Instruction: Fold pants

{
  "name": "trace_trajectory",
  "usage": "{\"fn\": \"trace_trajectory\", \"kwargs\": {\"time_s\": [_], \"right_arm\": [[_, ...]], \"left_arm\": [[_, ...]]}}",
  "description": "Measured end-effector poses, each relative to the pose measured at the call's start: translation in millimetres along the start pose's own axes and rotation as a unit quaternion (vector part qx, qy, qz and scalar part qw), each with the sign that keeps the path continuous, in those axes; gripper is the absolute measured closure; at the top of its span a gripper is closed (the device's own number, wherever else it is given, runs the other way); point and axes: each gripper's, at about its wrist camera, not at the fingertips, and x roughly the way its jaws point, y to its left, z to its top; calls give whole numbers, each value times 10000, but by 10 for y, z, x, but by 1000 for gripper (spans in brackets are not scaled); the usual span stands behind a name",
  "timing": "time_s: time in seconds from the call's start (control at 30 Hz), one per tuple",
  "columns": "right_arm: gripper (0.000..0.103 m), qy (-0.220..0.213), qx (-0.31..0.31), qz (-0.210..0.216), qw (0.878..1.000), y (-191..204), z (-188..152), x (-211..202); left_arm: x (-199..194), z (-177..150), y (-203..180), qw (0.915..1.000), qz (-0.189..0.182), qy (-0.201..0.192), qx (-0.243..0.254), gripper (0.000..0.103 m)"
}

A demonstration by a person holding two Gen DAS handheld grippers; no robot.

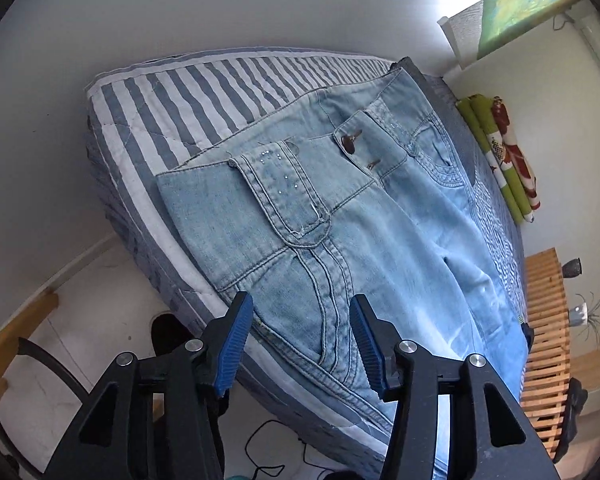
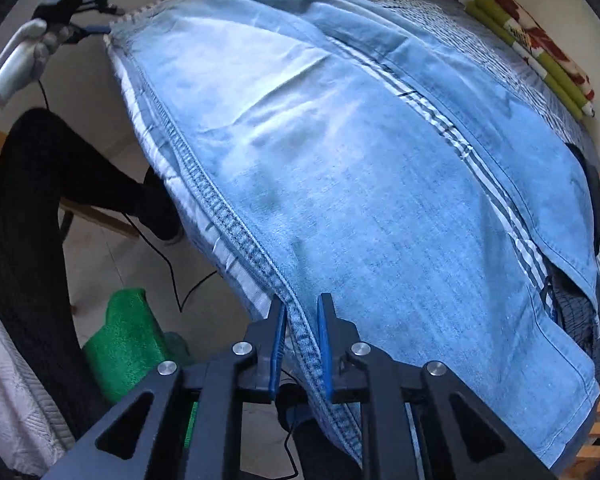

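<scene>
Light blue jeans (image 1: 380,216) lie flat on a striped bed, waistband and buttons toward the far end. My left gripper (image 1: 300,306) hovers open and wide over the hip, near the side seam at the bed's edge. In the right wrist view the jeans' leg (image 2: 380,200) spreads across the bed. Its thick side seam (image 2: 220,216) runs straight between the fingers of my right gripper (image 2: 302,308). The jaws there stand a narrow gap apart around the seam, with no firm pinch visible. The left gripper (image 2: 80,8) also shows far off at the jeans' upper edge, held by a gloved hand (image 2: 24,56).
The bed has a blue and white striped quilt (image 1: 172,92). A rolled green and red cloth (image 1: 508,160) lies along its far side. A wooden slatted bench (image 1: 548,332) stands beyond the bed. The person's dark-trousered leg (image 2: 36,216), a green mat (image 2: 128,340) and a black cable (image 2: 172,272) are on the floor.
</scene>
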Motion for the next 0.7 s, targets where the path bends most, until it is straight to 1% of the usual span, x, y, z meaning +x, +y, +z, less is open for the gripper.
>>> {"fn": "trace_trajectory", "kwargs": {"time_s": [0.03, 0.13, 0.3, 0.47, 0.57, 0.63, 0.7], "right_arm": [[96, -49, 60, -45, 10000, -41, 38, -43], [98, -261, 181, -115, 9994, -135, 167, -193], [99, -582, 329, -291, 9973, -292, 398, -394], [99, -826, 502, -602, 9935, -486, 615, -518], [100, -951, 610, -698, 9911, -589, 713, -587], [100, -1001, 643, -731, 9902, -634, 772, -611], [100, -1023, 578, -789, 9899, -641, 791, -616]], "left_arm": [[-11, 3, 16, 10000, 1, -10, -31, 48], [-2, -39, 24, 10000, -16, 77, -55, 47], [94, -105, 14, 9997, 30, 236, -29, 43], [253, -106, -44, 9993, 47, 352, -93, 42], [354, -96, -90, 9991, 27, 418, -105, 42], [411, -79, -104, 9990, -19, 430, -151, 42], [442, -39, -84, 9991, 0, 328, -259, 43]]}}
